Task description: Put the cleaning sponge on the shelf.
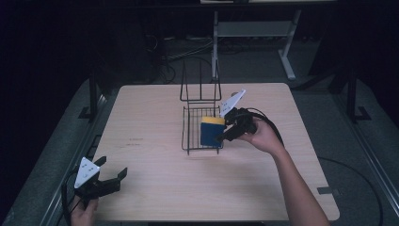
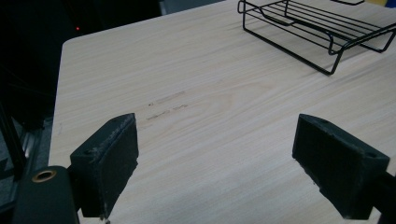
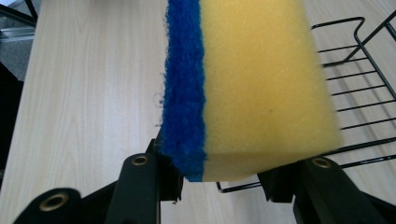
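2 grippers: right gripper (image 1: 225, 134) clamps the sponge (image 1: 211, 132) over the wire rack (image 1: 188, 136), left gripper (image 1: 110, 176) gapes empty.

The high view is dim: the room around the table (image 1: 155, 188) is nearly black, and only the pale tabletop catches soft overhead light. The wire rack (image 1: 202, 129) throws a faint shadow toward the near edge. Both gripper views are brighter, evenly lit and without glare. The sponge (image 3: 252, 84) looks slightly soft.
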The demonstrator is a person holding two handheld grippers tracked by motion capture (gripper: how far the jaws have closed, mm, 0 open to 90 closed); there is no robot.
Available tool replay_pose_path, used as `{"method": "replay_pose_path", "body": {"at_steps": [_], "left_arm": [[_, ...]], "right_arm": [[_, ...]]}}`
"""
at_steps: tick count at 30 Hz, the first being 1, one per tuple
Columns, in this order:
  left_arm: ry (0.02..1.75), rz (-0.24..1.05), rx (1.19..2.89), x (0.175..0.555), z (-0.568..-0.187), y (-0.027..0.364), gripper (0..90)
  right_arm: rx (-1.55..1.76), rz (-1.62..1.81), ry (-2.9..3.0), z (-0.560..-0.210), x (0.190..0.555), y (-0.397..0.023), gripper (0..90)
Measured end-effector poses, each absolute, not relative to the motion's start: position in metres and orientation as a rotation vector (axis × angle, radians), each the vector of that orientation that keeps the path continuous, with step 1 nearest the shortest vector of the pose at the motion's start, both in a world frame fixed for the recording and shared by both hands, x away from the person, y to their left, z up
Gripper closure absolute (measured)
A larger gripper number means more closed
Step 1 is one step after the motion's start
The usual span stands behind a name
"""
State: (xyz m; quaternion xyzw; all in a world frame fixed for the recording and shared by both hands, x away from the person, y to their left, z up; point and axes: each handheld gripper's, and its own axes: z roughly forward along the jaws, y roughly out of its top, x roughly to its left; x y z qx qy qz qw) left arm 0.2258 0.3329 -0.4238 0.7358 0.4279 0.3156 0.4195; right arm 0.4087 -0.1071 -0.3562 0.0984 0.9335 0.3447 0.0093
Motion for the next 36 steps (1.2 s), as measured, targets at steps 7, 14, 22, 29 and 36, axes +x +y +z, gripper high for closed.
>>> {"method": "replay_pose_path", "body": {"at_steps": [7,14,22,29,36], "left_arm": [[1.073,0.792,1.842,0.226,-0.424,0.334,13.9],[1.073,0.793,1.840,0.226,-0.424,0.334,13.9],[1.074,0.792,1.839,0.226,-0.423,0.334,13.9],[1.074,0.792,1.843,0.227,-0.424,0.334,13.9],[1.079,0.790,1.837,0.227,-0.424,0.336,13.9]], "right_arm": [[0.322,1.076,2.917,-0.354,0.419,-0.106,56.8],[0.333,1.081,2.920,-0.355,0.429,-0.106,56.8],[0.355,1.077,2.920,-0.356,0.443,-0.103,56.8],[0.386,1.065,2.926,-0.361,0.454,-0.103,56.8],[0.429,1.092,2.910,-0.362,0.467,-0.104,56.8]]}}
